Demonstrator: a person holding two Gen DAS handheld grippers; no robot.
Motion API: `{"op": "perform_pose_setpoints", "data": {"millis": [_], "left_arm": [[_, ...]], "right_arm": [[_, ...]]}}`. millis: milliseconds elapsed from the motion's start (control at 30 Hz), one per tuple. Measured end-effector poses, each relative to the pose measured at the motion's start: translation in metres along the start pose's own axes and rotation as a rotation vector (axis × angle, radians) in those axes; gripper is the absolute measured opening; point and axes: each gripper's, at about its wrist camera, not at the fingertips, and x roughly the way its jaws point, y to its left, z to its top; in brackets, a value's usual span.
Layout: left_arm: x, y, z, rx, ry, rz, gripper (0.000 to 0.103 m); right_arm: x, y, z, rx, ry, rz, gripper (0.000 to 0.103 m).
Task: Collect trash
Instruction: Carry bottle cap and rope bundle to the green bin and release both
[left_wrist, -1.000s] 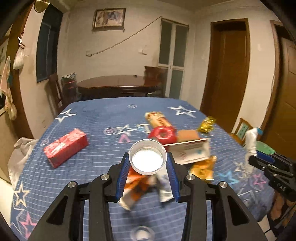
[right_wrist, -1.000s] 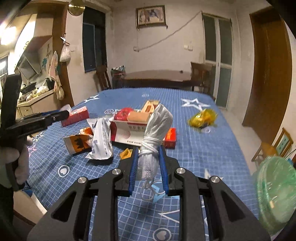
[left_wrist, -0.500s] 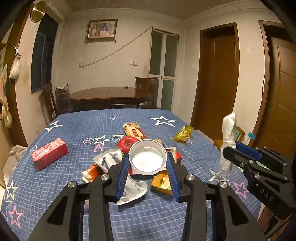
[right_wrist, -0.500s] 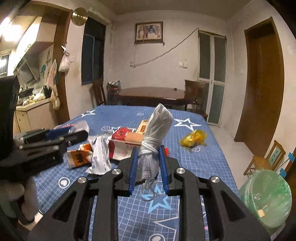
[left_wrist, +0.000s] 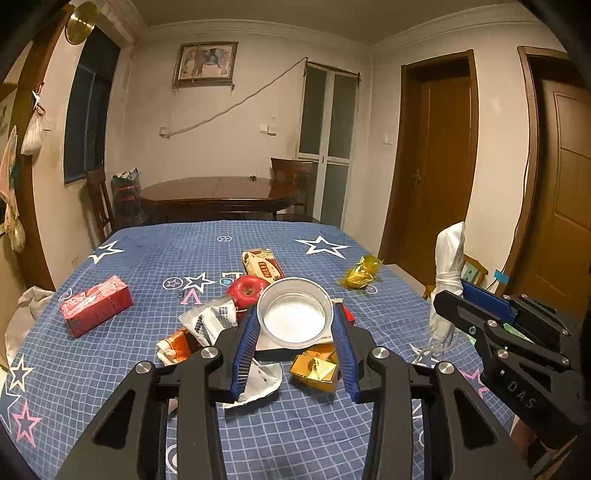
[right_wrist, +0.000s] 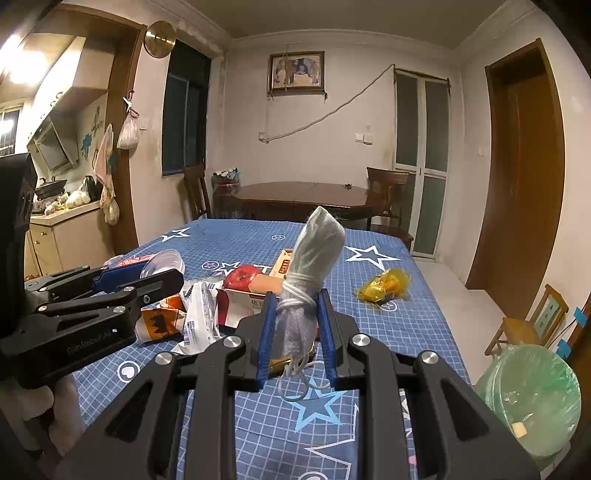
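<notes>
My left gripper (left_wrist: 295, 321) is shut on a clear plastic cup (left_wrist: 294, 318), held above the trash pile on the blue star tablecloth (left_wrist: 110, 369). It also shows in the right wrist view (right_wrist: 162, 264). My right gripper (right_wrist: 297, 321) is shut on a rolled white mask bundle tied with string (right_wrist: 310, 273), held upright above the table; the bundle also shows in the left wrist view (left_wrist: 448, 273). A bin lined with a green bag (right_wrist: 532, 395) stands on the floor at the lower right of the table.
On the table lie a red apple (left_wrist: 245, 290), a red carton (left_wrist: 96, 310), a white wrapper (left_wrist: 210, 321), an orange packet (left_wrist: 177, 341), a gold wrapper (left_wrist: 316, 369), a yellow bag (left_wrist: 360, 273) and a snack box (left_wrist: 263, 264). A small chair (right_wrist: 532, 321) stands beside the bin.
Both grippers have risen and drawn back from the pile with their loads. The table sits lower in both views and the green bin has come further into the right wrist view.
</notes>
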Motion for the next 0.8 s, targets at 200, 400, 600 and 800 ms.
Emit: {"op": "perform_pose_setpoints", "data": {"millis": [200, 400, 600, 800], "left_arm": [[0.001, -0.002, 0.005, 0.004, 0.0, -0.009, 0.041], [0.012, -0.021, 0.014, 0.023, 0.005, -0.045, 0.041], [0.032, -0.06, 0.027, 0.056, 0.015, -0.124, 0.041], [0.062, -0.113, 0.037, 0.089, 0.049, -0.224, 0.041]], "right_arm": [[-0.002, -0.003, 0.0, 0.014, 0.004, 0.001, 0.021], [-0.008, -0.023, 0.002, 0.037, 0.016, -0.017, 0.021], [-0.019, -0.062, 0.005, 0.059, 0.044, -0.078, 0.021], [-0.036, -0.107, 0.003, 0.101, 0.067, -0.155, 0.021]]}}
